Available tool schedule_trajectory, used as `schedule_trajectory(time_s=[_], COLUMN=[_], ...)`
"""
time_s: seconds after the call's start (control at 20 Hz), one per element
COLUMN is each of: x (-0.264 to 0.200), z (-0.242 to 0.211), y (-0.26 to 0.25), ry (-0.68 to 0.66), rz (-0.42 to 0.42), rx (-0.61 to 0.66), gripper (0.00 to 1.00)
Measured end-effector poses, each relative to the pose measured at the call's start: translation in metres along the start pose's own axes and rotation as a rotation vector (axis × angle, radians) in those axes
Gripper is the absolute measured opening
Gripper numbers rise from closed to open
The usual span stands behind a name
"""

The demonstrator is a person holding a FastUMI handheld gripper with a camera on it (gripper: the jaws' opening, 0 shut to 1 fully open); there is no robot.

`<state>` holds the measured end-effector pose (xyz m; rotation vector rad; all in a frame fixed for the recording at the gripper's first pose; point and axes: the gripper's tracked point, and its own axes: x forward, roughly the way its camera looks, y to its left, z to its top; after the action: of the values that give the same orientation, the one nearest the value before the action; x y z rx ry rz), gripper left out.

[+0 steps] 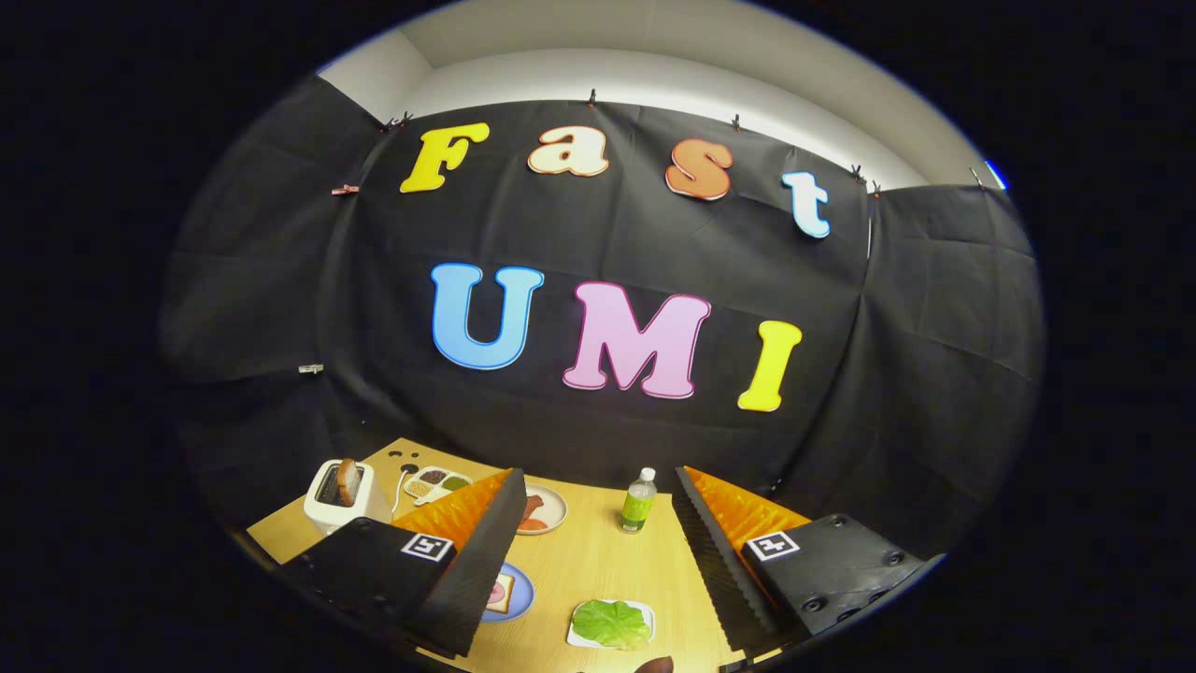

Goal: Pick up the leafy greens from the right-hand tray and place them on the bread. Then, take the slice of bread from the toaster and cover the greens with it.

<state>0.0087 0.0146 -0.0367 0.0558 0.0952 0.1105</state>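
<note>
Gripper view, high above a pale wooden table (598,561) seen in the lower centre of the frame. The gripper (598,547) is held with its two fingers spread wide and nothing grasped between them.

The flat green leafy greens (612,622) are shown at the bottom centre of the frame, lying on a small white rectangular tray (572,637), between the two fingers and below them. To the left of the tray, partly hidden by the left finger, a round blue plate (519,593) is seen carrying a pale slice of bread (500,593) with a reddish topping. At the lower left of the frame a white toaster (322,509) stands with a brown slice of toast (349,479) upright in its slot.

Behind these, a round white plate (551,509), a divided white dish (432,483) and a small green bottle (638,501) are set.

The greens are judged light, thin, limp and easily torn or creased; a gentle pinch at a raised leaf edge is advised, so that the tray is not dragged.
</note>
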Motion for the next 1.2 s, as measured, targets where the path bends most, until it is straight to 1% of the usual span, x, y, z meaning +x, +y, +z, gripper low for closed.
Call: schedule_trajectory(time_s=[0.2,0.5,0.65,0.9,1.1,1.2], x=[0.016,0.033,0.045,0.063,0.074,0.076], z=[-0.057,-0.154,-0.201,-0.285,-0.349,-0.368], y=[0.0,-0.016,-0.027,-0.029,-0.033,-0.032], ry=[0.109,0.277,0.362,0.522,0.651,0.689], rz=[0.08,0.156,0.196,0.319,0.391,0.424], rx=[0.011,0.004,-0.019,-0.096,-0.152,-0.151], gripper=[0.97,0.97,0.97,0.97,0.94,0.91])
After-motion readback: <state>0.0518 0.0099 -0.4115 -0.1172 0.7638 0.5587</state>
